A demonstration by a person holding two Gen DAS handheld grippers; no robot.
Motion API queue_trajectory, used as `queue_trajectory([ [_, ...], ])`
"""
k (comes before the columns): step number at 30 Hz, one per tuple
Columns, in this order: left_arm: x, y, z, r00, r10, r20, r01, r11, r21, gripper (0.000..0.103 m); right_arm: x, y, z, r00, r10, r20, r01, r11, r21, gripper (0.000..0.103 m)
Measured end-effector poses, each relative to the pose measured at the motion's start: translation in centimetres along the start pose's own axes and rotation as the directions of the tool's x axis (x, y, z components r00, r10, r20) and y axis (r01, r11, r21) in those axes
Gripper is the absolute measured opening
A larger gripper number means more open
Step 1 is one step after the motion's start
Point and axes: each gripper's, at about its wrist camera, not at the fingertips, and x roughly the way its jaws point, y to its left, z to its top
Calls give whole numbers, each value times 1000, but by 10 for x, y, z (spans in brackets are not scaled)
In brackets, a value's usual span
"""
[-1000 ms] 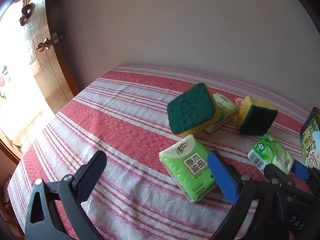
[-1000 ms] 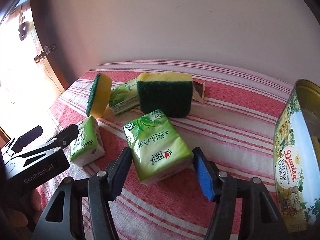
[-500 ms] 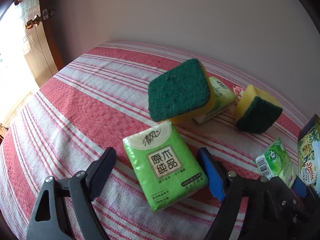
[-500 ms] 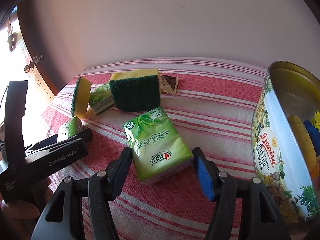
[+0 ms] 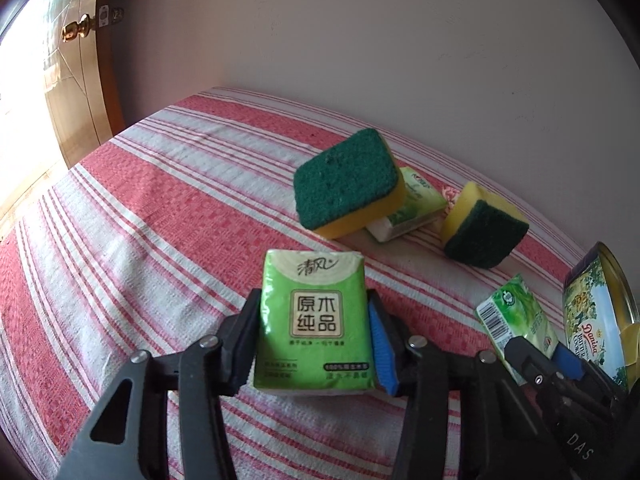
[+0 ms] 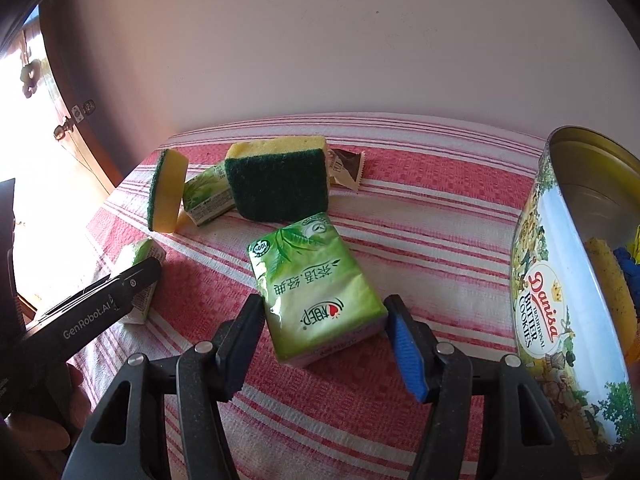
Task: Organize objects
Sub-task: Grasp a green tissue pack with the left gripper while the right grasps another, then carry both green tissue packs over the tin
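We find the left gripper (image 5: 314, 334) closing on a green tissue pack (image 5: 315, 320), both fingers already against its sides, the pack sitting squarely between them on the striped tablecloth (image 5: 160, 208). Beyond its fingertips lie two scouring sponges (image 5: 346, 182) with another tissue pack (image 5: 416, 204) wedged between them. We note the right gripper (image 6: 324, 334) narrowed around a second green tissue pack (image 6: 316, 292); the black finger touches it, though we cannot tell whether the blue one does. The cookie tin (image 6: 560, 300) stands right of those fingers.
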Motion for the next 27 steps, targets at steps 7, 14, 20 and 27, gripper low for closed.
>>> queue_trajectory([
  [7, -38, -19, 3, 992, -10, 127, 2, 998, 67, 49, -47, -7, 6, 985, 82, 152, -90, 995, 40, 63],
  [14, -65, -67, 5, 969, -88, 232, 50, 985, 167, 49, -104, -14, -2, 934, 29, 355, -27, 1000, -12, 59],
  [20, -67, -107, 0, 966, -133, 223, 84, 972, 218, 49, -124, -48, -2, 918, -7, 396, -19, 998, 61, 57],
  [27, -76, -139, -4, 954, -184, 235, 116, 953, 279, 49, -158, -73, 2, 873, -17, 487, -60, 988, 141, 56],
])
